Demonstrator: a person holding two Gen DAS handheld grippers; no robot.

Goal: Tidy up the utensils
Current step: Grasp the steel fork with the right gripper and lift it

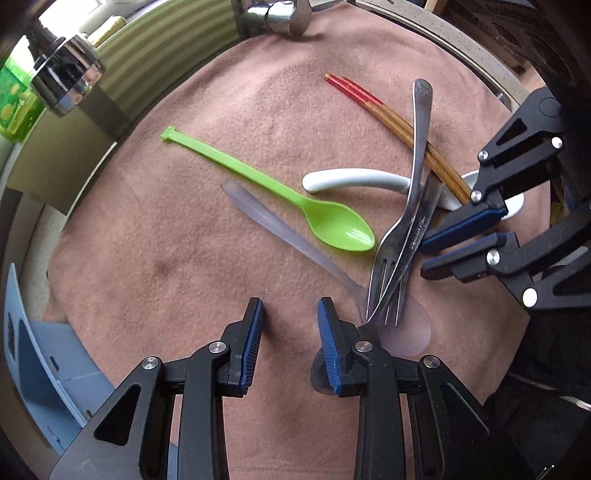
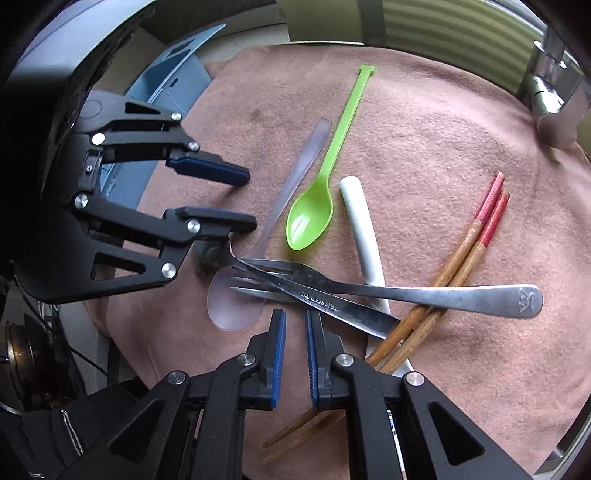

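Several utensils lie on a pinkish cloth (image 1: 184, 277). They are a green plastic spoon (image 1: 332, 225) (image 2: 310, 218), a clear plastic spoon (image 1: 266, 218) (image 2: 236, 306), a white ceramic spoon (image 1: 354, 179) (image 2: 360, 221), red-tipped chopsticks (image 1: 373, 101) (image 2: 461, 243), a steel fork (image 1: 417, 147) (image 2: 443, 295) and a steel spoon (image 1: 417, 225) (image 2: 332, 306) crossing it. My left gripper (image 1: 291, 317) (image 2: 253, 199) is open over bare cloth, its right finger above the steel spoon's bowl. My right gripper (image 2: 295, 321) (image 1: 423, 258) is shut on nothing, its tips just short of the steel spoon's handle.
A blue-grey tray (image 1: 40, 350) (image 2: 173, 74) sits off the cloth's edge beside the left gripper. A chrome faucet (image 1: 280, 14) (image 2: 550, 85) stands at the far side and a chrome knob (image 1: 66, 81) hangs near a green box (image 1: 14, 107).
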